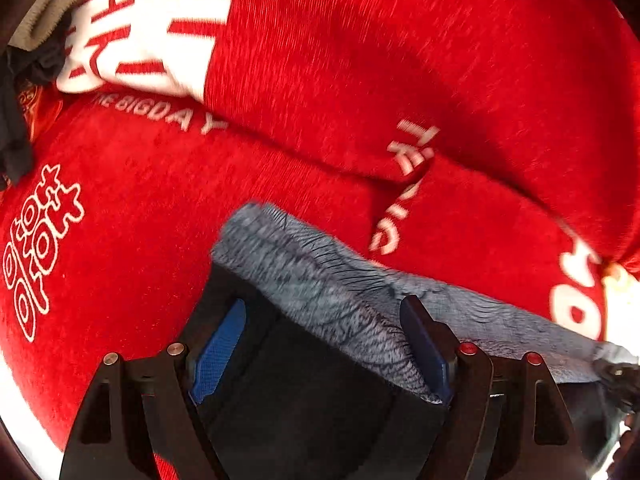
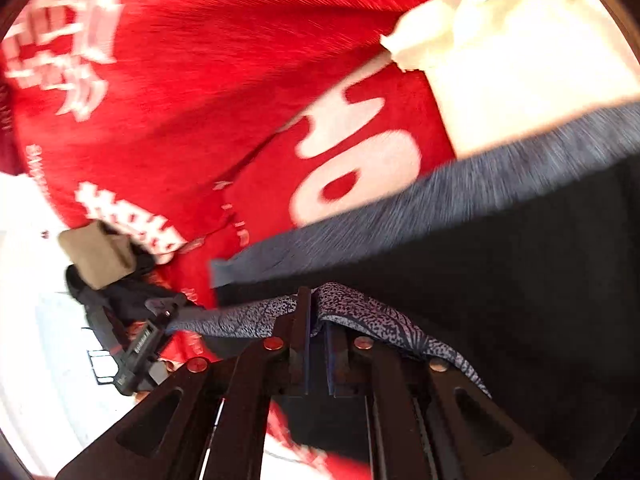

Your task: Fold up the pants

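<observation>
Black pants [image 1: 304,392] with a grey patterned waistband [image 1: 320,280] fill the lower middle of the left wrist view, lying on a red blanket [image 1: 360,60] with white lettering. Left gripper [image 1: 324,340] stands released, blue pads apart, fabric between them but not pinched. Right wrist view: right gripper [image 2: 316,320] is clenched on the waistband edge at lower centre, pants spreading to the right. Cream cloth [image 2: 512,40] sits upper right; tan cloth [image 2: 96,256] at left. Both views blurred.
</observation>
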Tool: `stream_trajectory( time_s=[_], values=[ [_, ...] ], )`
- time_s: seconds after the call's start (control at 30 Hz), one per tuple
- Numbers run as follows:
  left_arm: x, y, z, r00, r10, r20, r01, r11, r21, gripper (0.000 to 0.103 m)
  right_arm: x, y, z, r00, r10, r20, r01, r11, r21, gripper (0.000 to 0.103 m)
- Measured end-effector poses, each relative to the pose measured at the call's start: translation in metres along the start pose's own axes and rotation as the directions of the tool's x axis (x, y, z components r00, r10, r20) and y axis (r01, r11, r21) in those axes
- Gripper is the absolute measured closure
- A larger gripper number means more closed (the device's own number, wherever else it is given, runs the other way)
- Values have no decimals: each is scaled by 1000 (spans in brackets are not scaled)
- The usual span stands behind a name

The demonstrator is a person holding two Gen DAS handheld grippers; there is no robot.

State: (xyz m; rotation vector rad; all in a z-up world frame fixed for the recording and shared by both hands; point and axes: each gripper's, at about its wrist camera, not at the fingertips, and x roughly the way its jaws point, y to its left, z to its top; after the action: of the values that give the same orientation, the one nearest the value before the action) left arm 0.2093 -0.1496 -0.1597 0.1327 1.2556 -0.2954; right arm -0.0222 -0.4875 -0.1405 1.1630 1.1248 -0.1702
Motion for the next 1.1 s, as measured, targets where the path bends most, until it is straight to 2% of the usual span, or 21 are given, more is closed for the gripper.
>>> stream_trajectory(
  time_s=[0.07, 0.13, 0.17, 0.2, 0.23, 0.27, 0.37, 0.4, 0.43, 0.5, 0.6, 0.63, 0.67, 0.73, 0.77, 0.8, 0.87, 0.93, 1.03, 1.1],
  values=[
    [-17, 4, 1, 1000, -3, 29, 3, 1000, 1, 23, 19, -8, 13, 998, -52, -35, 52, 999, -2, 95],
    [-40, 9, 1, 998, 2, 64, -3, 1000, 11, 23, 24, -11, 18, 998, -54, -34, 54, 998, 23, 92],
    [-54, 10, -1, 997, 13, 78, -15, 1000, 26, 23, 22, -8, 17, 998, -50, -38, 50, 999, 15, 78],
    [-62, 8, -3, 995, 7, 95, -11, 999, 49, 23, 12, 1, 13, 998, -59, -19, 58, 998, -30, 49],
    [-70, 5, -7, 995, 13, 100, -20, 997, 69, 23, 6, 8, 10, 998, -69, -7, 69, 996, -61, 36],
    [-73, -1, -12, 996, 18, 90, -27, 995, 96, 23, -4, 18, 4, 997, -74, 5, 74, 991, -108, 32],
    [-50, -26, -26, 1000, 17, 15, -19, 987, 160, 23, -25, 42, -16, 999, -45, 18, 48, 979, -197, 35],
    [-40, -34, -30, 1000, 20, 2, -20, 985, 169, 23, -23, 47, -23, 999, -37, 5, 37, 977, -210, 45],
    [-30, -40, -32, 1000, 21, -6, -20, 985, 173, 23, -19, 50, -25, 999, -39, -8, 37, 975, -218, 49],
    [-6, -55, -36, 998, 59, -27, -54, 983, 175, 23, 4, 55, -25, 996, -75, -43, 62, 967, -246, 59],
    [1, -59, -36, 996, 86, -12, -83, 986, 142, 21, 37, 55, -12, 989, -142, -42, 124, 947, -296, 60],
    [-2, -58, -36, 995, 91, -27, -86, 986, 146, 21, 44, 53, -7, 983, -182, -26, 164, 934, -318, 64],
    [-7, -58, -36, 994, 97, -41, -89, 984, 157, 21, 49, 51, 1, 974, -227, 0, 214, 920, -329, 74],
    [-19, -59, -39, 993, 111, -47, -100, 976, 193, 21, 38, 41, 17, 970, -234, 60, 242, 939, -243, 71],
    [-29, -62, -44, 992, 117, -38, -105, 968, 227, 21, 17, 29, 23, 976, -191, 109, 207, 965, -162, 67],
    [-37, -65, -48, 992, 121, -31, -109, 962, 251, 21, 4, 25, 24, 975, -172, 141, 191, 973, -129, 57],
    [-53, -78, -59, 993, 117, -22, -105, 947, 303, 21, -21, 18, 20, 974, -138, 181, 158, 982, -100, 46],
    [-67, -100, -74, 995, 100, -20, -86, 931, 355, 21, -42, 11, 6, 978, -96, 183, 115, 989, -95, 43],
    [-79, -139, -97, 998, 49, -35, -29, 899, 436, 21, -65, -4, -25, 983, -90, 160, 102, 992, -69, 43],
    [-85, -169, -111, 998, -3, -59, 32, 869, 493, 21, -86, -16, -54, 979, -99, 180, 108, 993, -42, 43]
  ],
)
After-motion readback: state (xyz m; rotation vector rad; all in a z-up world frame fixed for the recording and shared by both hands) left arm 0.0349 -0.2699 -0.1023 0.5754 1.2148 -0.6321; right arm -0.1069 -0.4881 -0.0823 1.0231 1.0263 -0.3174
